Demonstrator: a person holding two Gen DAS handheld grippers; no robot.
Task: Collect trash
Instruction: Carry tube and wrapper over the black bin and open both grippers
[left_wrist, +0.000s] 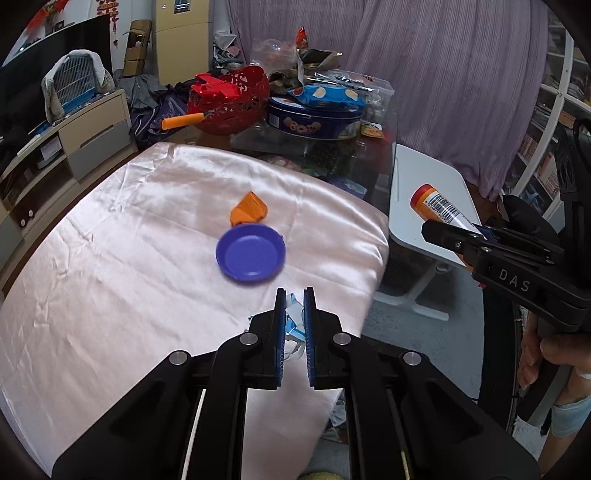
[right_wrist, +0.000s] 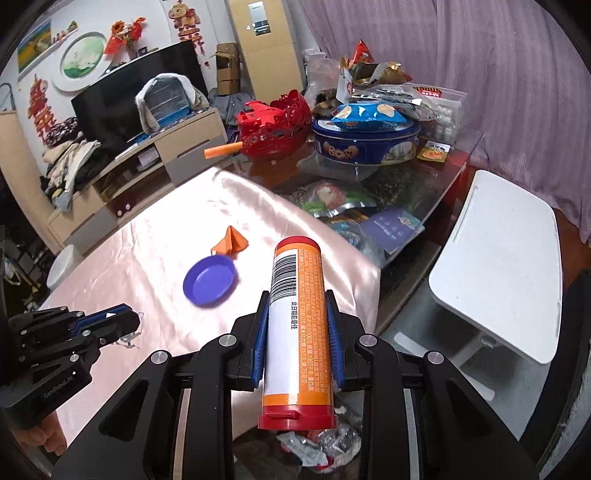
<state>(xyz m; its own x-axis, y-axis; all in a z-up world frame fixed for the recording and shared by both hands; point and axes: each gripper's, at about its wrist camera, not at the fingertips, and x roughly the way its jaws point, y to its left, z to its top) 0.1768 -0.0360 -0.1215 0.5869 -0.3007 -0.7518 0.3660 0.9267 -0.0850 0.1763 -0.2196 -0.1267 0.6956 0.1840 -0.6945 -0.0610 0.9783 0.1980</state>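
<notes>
My left gripper (left_wrist: 294, 295) is shut on a crumpled blue-and-white wrapper (left_wrist: 294, 317), held just above the pink tablecloth (left_wrist: 110, 258); it also shows in the right wrist view (right_wrist: 135, 319). My right gripper (right_wrist: 295, 299) is shut on an orange-and-white canister with red caps (right_wrist: 297, 325), held off the table's right edge; the canister also shows in the left wrist view (left_wrist: 439, 206). A blue plastic plate (left_wrist: 251, 254) lies on the cloth with a folded orange paper (left_wrist: 248, 212) just behind it. Crumpled trash (right_wrist: 317, 446) lies below the canister.
The far table end is crowded: a red basket (left_wrist: 236, 99), a blue cookie tin (left_wrist: 314, 118), snack bags (right_wrist: 369, 110) and a glass tabletop (right_wrist: 388, 184). A white stool (right_wrist: 498, 280) stands to the right. A TV cabinet (left_wrist: 74, 147) runs along the left.
</notes>
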